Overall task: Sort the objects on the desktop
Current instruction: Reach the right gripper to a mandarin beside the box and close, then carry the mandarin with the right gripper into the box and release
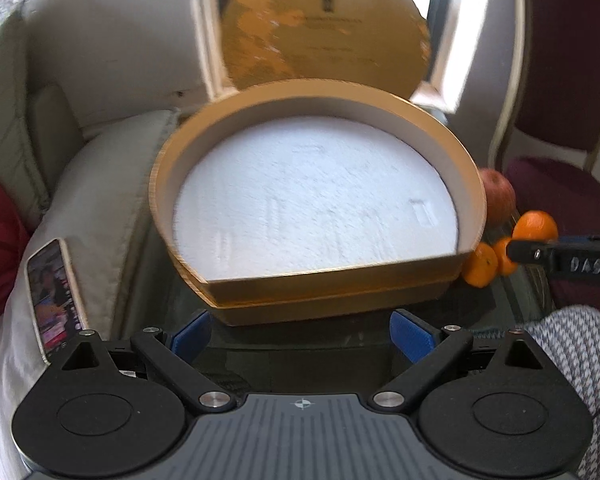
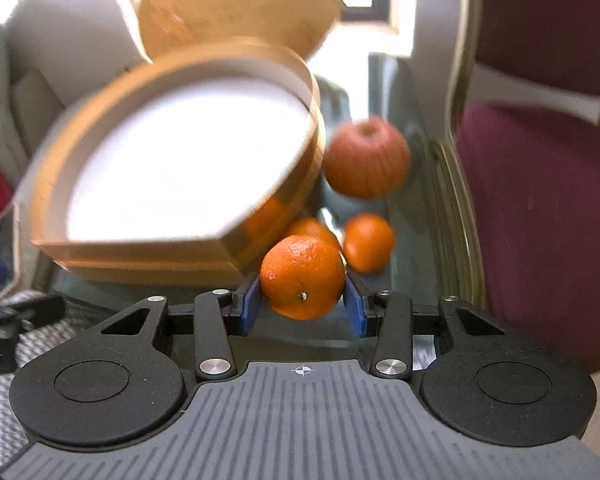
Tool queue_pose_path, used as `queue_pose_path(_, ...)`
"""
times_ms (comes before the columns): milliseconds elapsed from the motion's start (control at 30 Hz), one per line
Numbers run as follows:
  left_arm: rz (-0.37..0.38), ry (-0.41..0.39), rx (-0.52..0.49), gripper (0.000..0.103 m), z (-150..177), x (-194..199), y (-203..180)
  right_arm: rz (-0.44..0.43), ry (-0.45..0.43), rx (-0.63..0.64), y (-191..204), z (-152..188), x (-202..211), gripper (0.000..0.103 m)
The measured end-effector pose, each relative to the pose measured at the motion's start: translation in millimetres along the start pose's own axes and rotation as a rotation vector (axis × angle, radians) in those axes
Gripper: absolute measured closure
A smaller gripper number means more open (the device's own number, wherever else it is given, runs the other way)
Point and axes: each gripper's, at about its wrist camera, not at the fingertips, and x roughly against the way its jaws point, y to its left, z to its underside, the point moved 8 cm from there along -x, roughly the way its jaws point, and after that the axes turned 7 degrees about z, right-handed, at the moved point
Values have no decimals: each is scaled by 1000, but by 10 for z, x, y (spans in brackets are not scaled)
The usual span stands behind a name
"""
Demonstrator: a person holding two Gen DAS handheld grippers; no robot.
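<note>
Reading "DAS" (image 1: 586, 266) (right claw (image 2: 302, 304), gripping tangerine (image 2: 302, 276))

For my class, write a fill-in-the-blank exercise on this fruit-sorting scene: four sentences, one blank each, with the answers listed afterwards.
1. The right gripper is shut on a ____.
2. The left gripper holds nothing; its jaws stand ____.
3. The one red fruit on the glass table is an ____.
4. The wooden tray has a lining coloured ____.

Missing words: mandarin; open; apple; white.
</note>
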Motion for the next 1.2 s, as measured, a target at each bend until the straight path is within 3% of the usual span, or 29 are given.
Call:
queue_pose_path(233,-51,-32,99,7,55,111,478,-52,-75,91,581,-416,172,58)
queue_pose_path(600,-103,-25,221,7,176,86,1061,-129,9,239,1589,-529,-301,58)
queue_pose_path(833,-105,-14,246,7,207,44,1158,-117,95,341,2070,-484,-784,58)
queue_pose_path(967,-104,-11,245,7,214,40,1157,-90,99,380,2252,-518,-987,58)
queue_pose_path(1200,-105,-5,247,7,228,31,1161,-97,119,423,2429,-481,-1091,58)
